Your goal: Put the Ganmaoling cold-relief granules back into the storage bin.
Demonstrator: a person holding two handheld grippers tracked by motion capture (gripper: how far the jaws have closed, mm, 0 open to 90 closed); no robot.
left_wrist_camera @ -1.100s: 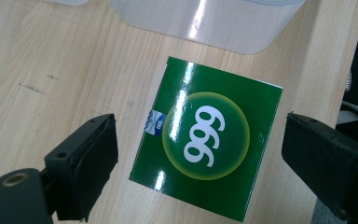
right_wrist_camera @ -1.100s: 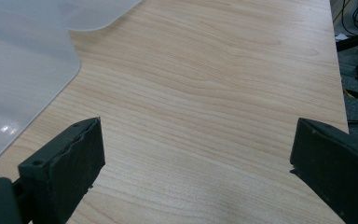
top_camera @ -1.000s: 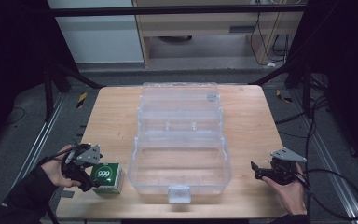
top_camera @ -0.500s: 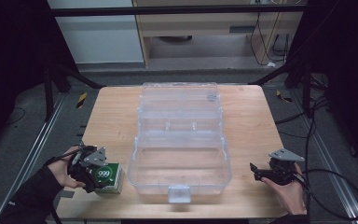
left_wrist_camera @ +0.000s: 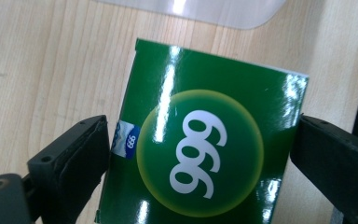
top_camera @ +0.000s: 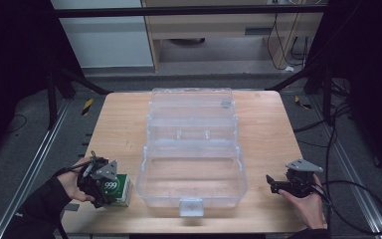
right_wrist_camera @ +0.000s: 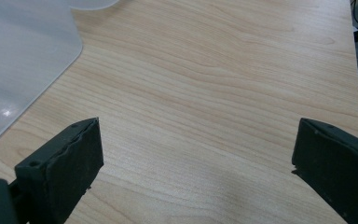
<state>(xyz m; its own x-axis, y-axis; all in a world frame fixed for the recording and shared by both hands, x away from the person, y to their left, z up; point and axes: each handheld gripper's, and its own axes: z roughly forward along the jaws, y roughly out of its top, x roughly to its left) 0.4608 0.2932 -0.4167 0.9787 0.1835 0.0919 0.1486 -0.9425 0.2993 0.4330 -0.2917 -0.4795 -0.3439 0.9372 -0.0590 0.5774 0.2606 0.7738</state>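
Observation:
A green carton with "999" in a yellow circle [top_camera: 119,188] [left_wrist_camera: 200,149] lies flat on the wooden table [top_camera: 271,129] near its front left corner. My left gripper [top_camera: 108,193] [left_wrist_camera: 200,154] is over it, open, with one jaw at each long side of the carton, close to or just touching its edges. A clear plastic case [top_camera: 143,172] stands open at the table's middle, its lid [top_camera: 191,102] laid back. My right gripper [top_camera: 271,183] [right_wrist_camera: 196,154] rests open at the front right, nothing between its jaws but bare wood.
The case's front latch [top_camera: 191,205] faces the table's front edge. A corner of the clear case [right_wrist_camera: 23,60] lies to the left in the right gripper view. Cables [top_camera: 358,199] trail off the right side. Metal frame legs [top_camera: 54,99] stand beyond the table.
My left gripper has moved right and forward, from beside the carton to over it with its jaws at both sides. The right gripper has barely moved.

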